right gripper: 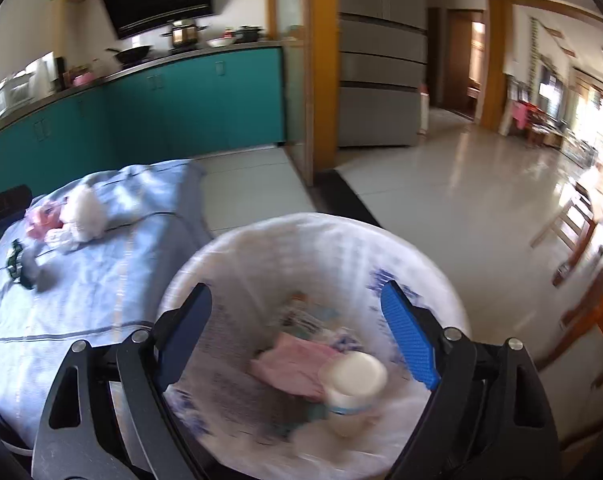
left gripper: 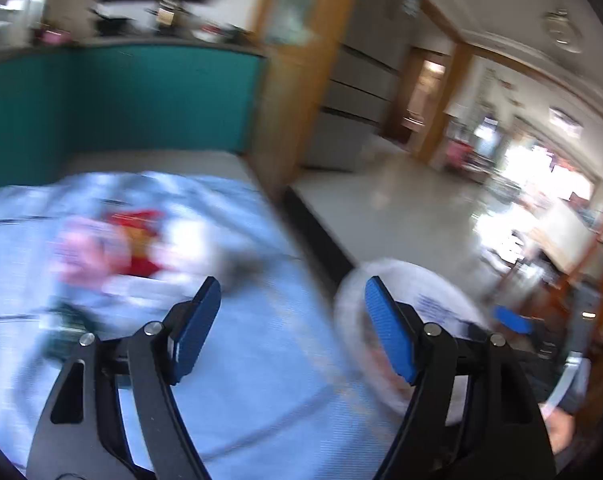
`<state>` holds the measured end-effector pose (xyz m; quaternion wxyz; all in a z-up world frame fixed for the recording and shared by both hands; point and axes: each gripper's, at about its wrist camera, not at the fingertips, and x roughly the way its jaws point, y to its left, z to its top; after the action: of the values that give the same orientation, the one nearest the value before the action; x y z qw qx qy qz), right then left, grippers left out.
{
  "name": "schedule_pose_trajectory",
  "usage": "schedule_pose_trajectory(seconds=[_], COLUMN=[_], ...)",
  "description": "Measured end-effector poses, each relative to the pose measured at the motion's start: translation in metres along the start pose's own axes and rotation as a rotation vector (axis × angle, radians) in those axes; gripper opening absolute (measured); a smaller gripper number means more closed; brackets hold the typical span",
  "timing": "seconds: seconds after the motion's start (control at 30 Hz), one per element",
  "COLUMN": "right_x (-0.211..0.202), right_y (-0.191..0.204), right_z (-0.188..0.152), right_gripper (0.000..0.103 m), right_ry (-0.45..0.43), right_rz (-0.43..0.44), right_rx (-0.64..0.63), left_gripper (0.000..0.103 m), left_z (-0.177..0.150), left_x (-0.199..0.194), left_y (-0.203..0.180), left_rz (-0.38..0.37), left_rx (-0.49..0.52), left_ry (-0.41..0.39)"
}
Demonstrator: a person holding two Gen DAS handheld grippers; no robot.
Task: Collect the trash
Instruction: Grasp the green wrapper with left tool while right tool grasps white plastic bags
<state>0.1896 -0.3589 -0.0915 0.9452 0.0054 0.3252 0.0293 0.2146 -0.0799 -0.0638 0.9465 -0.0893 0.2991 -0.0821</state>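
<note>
A trash bin lined with a white printed bag [right gripper: 429,256] stands beside a table under a light blue cloth [right gripper: 101,280]. Inside the bin lie a white cup [right gripper: 351,380], a pink wrapper [right gripper: 297,364] and printed paper. My right gripper [right gripper: 301,336] is open and empty, directly above the bin. On the cloth lie a white crumpled tissue [right gripper: 83,210], a pink wrapper [right gripper: 41,216] and a dark green object [right gripper: 17,264]. My left gripper [left gripper: 291,328] is open and empty above the cloth [left gripper: 241,360], near blurred pink and red trash [left gripper: 113,244]; the bin's rim [left gripper: 405,276] is at its right.
Teal kitchen cabinets [right gripper: 181,96] with a counter of pots run behind the table. A wooden door frame [right gripper: 321,60] and a grey fridge [right gripper: 381,80] stand beyond. Glossy tiled floor [right gripper: 461,200] extends right, with wooden chairs [right gripper: 581,280] at the right edge.
</note>
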Motion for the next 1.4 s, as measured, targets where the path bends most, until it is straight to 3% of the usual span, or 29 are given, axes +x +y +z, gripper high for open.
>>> schedule_pose_trajectory(seconds=[0.1,0.27,0.4,0.5,0.63,0.73,0.8,0.9,1.0,1.27,1.4], right_x=[0.004,0.026,0.061,0.089,0.123,0.139,0.145,0.139,0.123,0.055,0.032], right_y=[0.032,0.112,0.173,0.209,0.239,0.247,0.247,0.241,0.232,0.191,0.177], right_z=[0.013,0.044,0.063,0.07,0.074,0.069,0.066,0.059,0.051,0.016,-0.001], right_gripper=[0.085,0.09,0.091,0.091,0.091,0.085,0.055,0.043,0.041,0.041,0.041], right_ry=[-0.019,-0.093,-0.061,-0.011,0.071,0.124,0.17,0.195,0.194,0.145,0.151], right_rz=[0.076,0.257,0.367,0.383,0.377,0.394,0.429,0.46,0.475,0.409,0.395], right_rx=[-0.055,-0.191,-0.265,-0.324,-0.373,-0.379,-0.366,-0.334,-0.327,-0.382,-0.383], left_gripper=[0.078,0.084,0.084,0.084,0.084,0.084,0.084,0.084,0.084,0.088,0.087], left_z=[0.002,-0.006,-0.021,-0.026,-0.027,-0.028,-0.027,-0.024,-0.025,-0.029,-0.034], left_x=[-0.002,0.009,0.015,0.015,0.007,-0.003,-0.013,-0.026,-0.022,0.003,0.028], left_y=[0.043,0.088,0.097,0.103,0.124,0.139,0.145,0.149,0.15,0.131,0.125], left_rz=[0.096,0.12,0.156,0.195,0.179,0.14,0.125,0.134,0.14,0.075,0.097], left_rx=[-0.07,-0.143,-0.114,-0.077,-0.114,-0.162,-0.168,-0.155,-0.146,-0.116,-0.1], left_ry=[0.027,0.109,0.123,0.127,0.13,0.118,0.09,0.052,0.074,0.145,0.214])
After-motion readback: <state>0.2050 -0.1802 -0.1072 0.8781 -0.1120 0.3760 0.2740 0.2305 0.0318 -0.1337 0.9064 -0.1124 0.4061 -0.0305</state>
